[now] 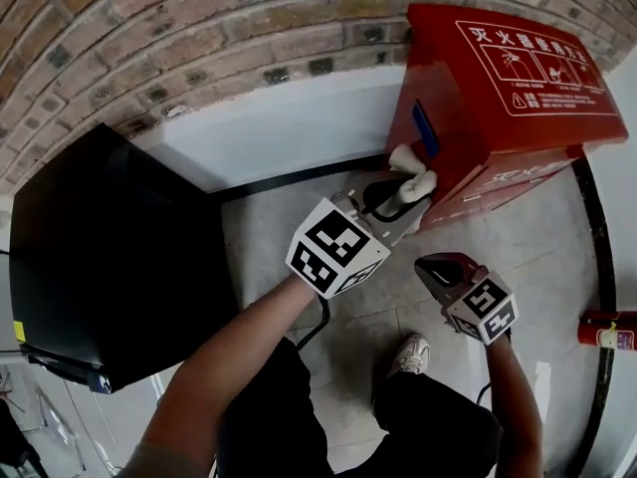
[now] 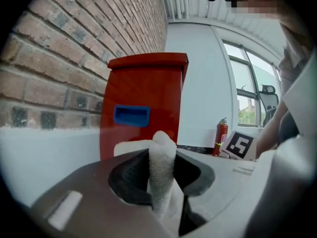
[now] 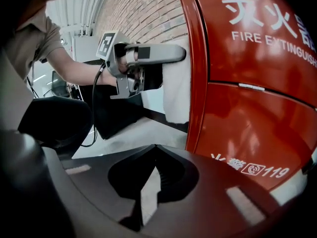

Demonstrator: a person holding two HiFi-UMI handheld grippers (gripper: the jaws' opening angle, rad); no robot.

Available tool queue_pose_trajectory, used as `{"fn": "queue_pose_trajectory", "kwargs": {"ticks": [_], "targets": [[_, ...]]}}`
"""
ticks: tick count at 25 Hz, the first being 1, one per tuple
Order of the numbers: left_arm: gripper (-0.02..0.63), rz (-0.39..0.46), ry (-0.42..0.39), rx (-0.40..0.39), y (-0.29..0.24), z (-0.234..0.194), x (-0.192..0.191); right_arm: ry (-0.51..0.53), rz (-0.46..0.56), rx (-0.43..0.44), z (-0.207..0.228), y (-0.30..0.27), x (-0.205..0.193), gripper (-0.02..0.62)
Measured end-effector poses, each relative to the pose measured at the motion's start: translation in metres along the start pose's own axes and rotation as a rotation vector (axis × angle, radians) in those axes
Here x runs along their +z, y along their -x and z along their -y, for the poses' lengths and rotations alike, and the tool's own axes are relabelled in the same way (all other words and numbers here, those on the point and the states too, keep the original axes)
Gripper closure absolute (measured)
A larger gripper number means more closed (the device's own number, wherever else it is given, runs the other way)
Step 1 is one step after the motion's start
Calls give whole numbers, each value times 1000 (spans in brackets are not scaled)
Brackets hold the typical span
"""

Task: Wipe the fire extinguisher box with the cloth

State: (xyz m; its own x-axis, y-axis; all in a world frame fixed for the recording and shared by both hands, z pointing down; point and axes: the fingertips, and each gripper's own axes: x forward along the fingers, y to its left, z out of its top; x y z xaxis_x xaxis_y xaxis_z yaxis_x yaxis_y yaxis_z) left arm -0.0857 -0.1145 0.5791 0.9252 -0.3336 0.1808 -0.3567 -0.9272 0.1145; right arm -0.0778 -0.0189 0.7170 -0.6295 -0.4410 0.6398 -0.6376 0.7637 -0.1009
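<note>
The red fire extinguisher box stands against the wall at the upper right, with a blue recessed handle on its side face. My left gripper is shut on a white cloth, and the cloth is pressed to that side face just below the handle. In the left gripper view the cloth stands up between the jaws. The right gripper view shows the cloth hanging against the box's edge. My right gripper hovers low before the box's front, shut, nothing in it.
A black cabinet stands at the left against the brick wall. A small red extinguisher sits on the floor at the right. The person's shoe is on the grey tiles below the grippers.
</note>
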Motion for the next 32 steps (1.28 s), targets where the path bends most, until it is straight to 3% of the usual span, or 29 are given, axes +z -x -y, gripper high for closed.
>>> {"fn": "queue_pose_trajectory", "kwargs": {"ticks": [6,15,24,29,32], "targets": [[497,-80,-14,-42,-4,11,-34,-17,17,-3,1,-6,0,571],[497,-77,83,78,-19,-51,-63,-28,13,29,4,-15,-9,571],[499,-109,101,222,-35,-126,-90,-52,23,16,29,-13,-13,571],[497,-171,99,295,-43,-148,-112,-83,20,8,28,-14,-22,571],[499,-176,129,295,-46,-148,-118,-91,24,5,27,-15,-22,571]]}}
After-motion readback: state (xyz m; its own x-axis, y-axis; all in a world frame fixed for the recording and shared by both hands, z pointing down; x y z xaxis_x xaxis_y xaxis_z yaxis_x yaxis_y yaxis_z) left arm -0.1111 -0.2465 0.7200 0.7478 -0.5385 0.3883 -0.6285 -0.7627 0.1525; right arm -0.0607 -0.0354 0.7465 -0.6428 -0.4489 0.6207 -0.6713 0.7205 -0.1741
